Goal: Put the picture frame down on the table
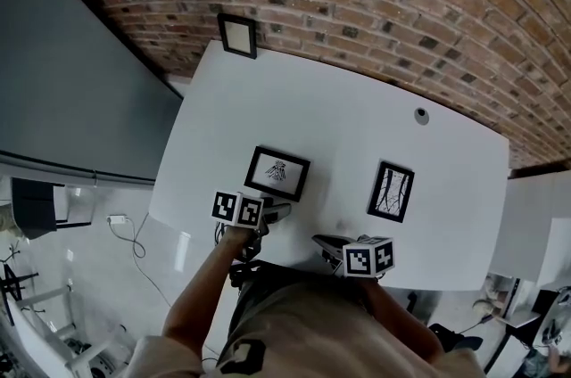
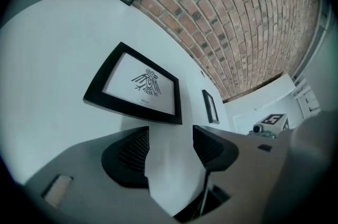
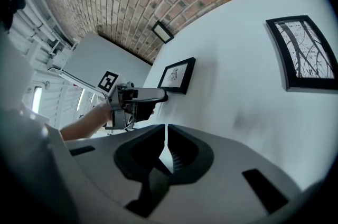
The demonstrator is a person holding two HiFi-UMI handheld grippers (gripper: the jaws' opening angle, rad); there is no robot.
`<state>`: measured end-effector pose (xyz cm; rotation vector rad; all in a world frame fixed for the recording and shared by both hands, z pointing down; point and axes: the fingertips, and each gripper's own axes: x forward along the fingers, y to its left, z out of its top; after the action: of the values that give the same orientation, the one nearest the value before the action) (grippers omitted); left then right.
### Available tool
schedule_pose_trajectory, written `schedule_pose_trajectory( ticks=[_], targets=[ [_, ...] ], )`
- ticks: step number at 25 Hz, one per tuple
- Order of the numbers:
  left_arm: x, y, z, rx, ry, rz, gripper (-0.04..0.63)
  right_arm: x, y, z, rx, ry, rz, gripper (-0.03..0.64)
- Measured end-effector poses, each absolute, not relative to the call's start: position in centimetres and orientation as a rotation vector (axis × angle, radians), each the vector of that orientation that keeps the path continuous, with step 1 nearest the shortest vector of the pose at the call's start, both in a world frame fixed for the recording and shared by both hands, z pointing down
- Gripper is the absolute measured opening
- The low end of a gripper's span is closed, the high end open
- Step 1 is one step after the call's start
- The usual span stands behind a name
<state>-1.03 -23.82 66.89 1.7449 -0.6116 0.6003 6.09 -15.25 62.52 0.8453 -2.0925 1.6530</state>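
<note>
White tabletop (image 2: pixel 53 59): picture frame (image 2: pixel 140 83) lies flat at twelve o'clock of the left gripper (image 2: pixel 170 136), whose jaws are apart and empty. Right gripper (image 3: pixel 165 133) jaws closed on nothing. Placement looks done, so the next move is probably to withdraw.

- White table (image 1: pixel 357 127): bare top, far edge against the brick wall.
- Frame with a bird print (image 1: pixel 277 173): flat, near left.
- Frame with a branch print (image 1: pixel 391 191): flat, near right.
- Small frame (image 1: pixel 237 35): far left corner.
- Round grey cap (image 1: pixel 421 115): far right.

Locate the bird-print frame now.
Head view: bird-print frame lies on the white table, left of centre, just ahead of the left gripper; branch-print frame to its right.
</note>
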Motion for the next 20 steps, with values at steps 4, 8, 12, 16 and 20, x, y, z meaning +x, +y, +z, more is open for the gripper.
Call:
schedule_pose_trajectory(
  ticks=[4,8,12,16,20],
  targets=[
    [-1.6,-24.3,67.4,1.755,-0.629,0.613,0.211,5.8,-15.2,62.4,0.846,-2.099,1.646,0.014],
    [-1.7,-24.7,67.5,1.778,-0.638,0.623,0.206,6.3,-15.2,62.4,0.884,-2.09,1.647,0.014],
    [-1.7,-24.9,67.6,1.81,-0.632,0.663,0.181,6.4,-15.1,62.4,0.894,-2.098,1.655,0.014],
    [-1.6,-25.1,67.7,1.832,-0.618,0.68,0.176,6.5,-15.0,62.3,0.903,-2.102,1.647,0.014],
    [-1.8,-25.0,67.5,1.853,-0.632,0.688,0.173,6.3,-15.0,62.0,0.908,-2.107,1.629,0.014]
  ],
)
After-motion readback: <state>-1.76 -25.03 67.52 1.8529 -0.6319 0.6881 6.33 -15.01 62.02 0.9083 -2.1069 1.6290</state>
